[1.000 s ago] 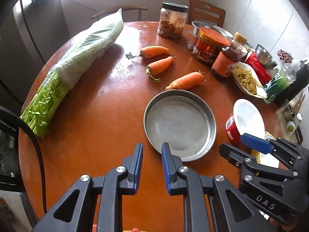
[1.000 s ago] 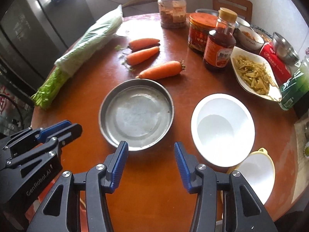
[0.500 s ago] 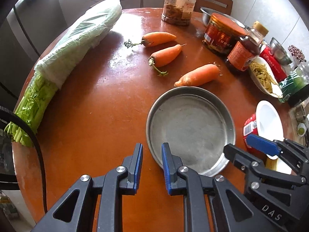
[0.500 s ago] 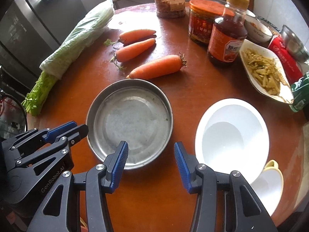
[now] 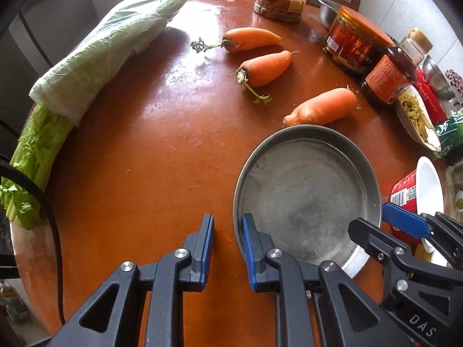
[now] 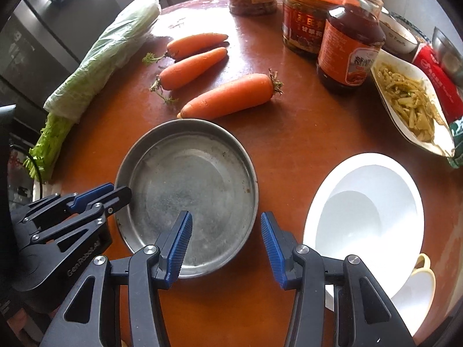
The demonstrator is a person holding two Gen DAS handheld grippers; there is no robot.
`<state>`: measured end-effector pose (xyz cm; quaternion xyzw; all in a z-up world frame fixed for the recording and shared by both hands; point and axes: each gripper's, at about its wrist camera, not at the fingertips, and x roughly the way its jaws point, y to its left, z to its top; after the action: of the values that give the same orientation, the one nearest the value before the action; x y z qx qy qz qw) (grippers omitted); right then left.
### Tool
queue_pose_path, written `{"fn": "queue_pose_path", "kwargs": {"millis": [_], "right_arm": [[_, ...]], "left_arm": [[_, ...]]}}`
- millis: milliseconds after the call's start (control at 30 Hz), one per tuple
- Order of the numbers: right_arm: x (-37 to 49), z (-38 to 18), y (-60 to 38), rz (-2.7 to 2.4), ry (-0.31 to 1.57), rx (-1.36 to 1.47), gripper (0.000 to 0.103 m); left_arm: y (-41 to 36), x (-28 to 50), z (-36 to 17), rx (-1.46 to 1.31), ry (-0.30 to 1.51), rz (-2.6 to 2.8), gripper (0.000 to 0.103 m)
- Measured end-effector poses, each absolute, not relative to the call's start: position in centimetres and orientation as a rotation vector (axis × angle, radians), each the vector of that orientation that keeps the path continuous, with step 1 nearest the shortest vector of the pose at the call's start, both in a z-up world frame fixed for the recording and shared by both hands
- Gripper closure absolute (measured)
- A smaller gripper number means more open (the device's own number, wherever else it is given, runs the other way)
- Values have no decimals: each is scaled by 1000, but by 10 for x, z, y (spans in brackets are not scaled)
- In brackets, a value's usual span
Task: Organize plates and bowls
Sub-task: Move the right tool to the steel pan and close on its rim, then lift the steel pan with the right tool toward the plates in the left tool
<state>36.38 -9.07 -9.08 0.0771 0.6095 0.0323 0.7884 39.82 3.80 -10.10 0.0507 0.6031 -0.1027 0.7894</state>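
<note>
Metal pan [image 6: 191,196] empty; white bowl [image 6: 364,211] empty; white dish [image 6: 411,107] holds yellow strips; left gripper [image 5: 227,248] narrowly parted, right gripper [image 6: 225,245] spread, neither pinching anything.

My round metal plate [image 6: 191,193] lies flat and empty on the table, low and left of centre in the right wrist view, its grey base dull and scuffed. My white bowl [image 6: 364,217] sits upright and empty at the lower right, apart from the plate, its rim overlapping a smaller cream-rimmed bowl [image 6: 416,297] at the bottom right.
</note>
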Motion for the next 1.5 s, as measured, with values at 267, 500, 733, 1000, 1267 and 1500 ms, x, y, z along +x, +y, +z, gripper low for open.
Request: {"fn": "queue_pose_path", "kwargs": {"millis": [267, 500, 733, 1000, 1267, 1500], "right_arm": [[367, -92, -89, 77, 1305, 164, 52], [365, -91, -93, 68, 1307, 178, 61], [362, -92, -98, 50, 1312, 153, 80], [363, -95, -99, 18, 1320, 129, 95], [365, -96, -101, 13, 1326, 143, 96], [365, -96, -102, 19, 1327, 149, 96]], "left_arm": [[25, 394, -101, 168, 1289, -232, 83], [20, 387, -100, 182, 1288, -250, 83], [25, 387, -100, 154, 1288, -259, 83], [26, 388, -100, 165, 1286, -258, 84], [31, 387, -99, 144, 1286, -263, 91], [36, 387, -98, 128, 1291, -268, 93]]}}
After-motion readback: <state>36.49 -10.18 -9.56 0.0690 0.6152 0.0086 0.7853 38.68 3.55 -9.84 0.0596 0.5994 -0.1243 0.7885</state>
